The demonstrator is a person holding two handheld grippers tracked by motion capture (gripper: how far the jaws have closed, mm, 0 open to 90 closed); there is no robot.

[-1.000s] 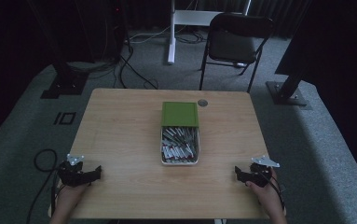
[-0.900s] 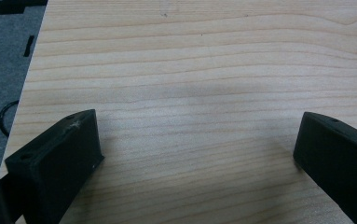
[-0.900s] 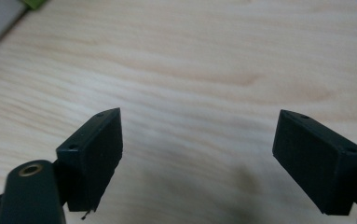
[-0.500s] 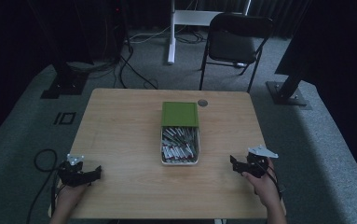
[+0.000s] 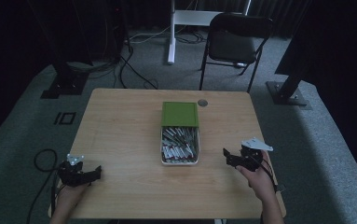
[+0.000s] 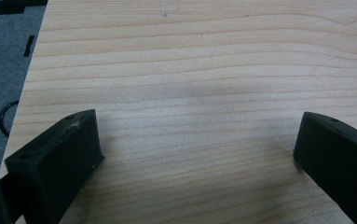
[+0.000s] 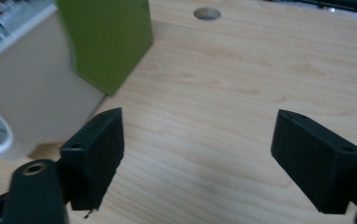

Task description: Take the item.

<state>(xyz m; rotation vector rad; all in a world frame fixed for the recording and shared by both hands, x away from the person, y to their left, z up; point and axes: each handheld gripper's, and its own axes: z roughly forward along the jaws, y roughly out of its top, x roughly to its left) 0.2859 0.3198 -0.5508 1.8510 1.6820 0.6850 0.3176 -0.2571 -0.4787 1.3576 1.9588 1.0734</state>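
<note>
Right gripper view: right gripper (image 7: 197, 154) wide open, empty, beside white box (image 7: 36, 88); left gripper (image 6: 195, 154) likewise.

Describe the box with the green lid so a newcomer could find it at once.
Start from the wooden table; at its middle stands a long white box packed with small tubes. A flat green lid covers its far end, beside a round hole in the tabletop. It is the one container there, nearer the right gripper.

Dim room, grey carpet, wooden table (image 5: 120, 140)

Black folding chair (image 5: 234, 39) behind table, white stand leg (image 5: 170, 32) near it, black stand bases (image 5: 288, 93) left & right, cables (image 5: 129, 70) on floor; bkgd v. dark.
</note>
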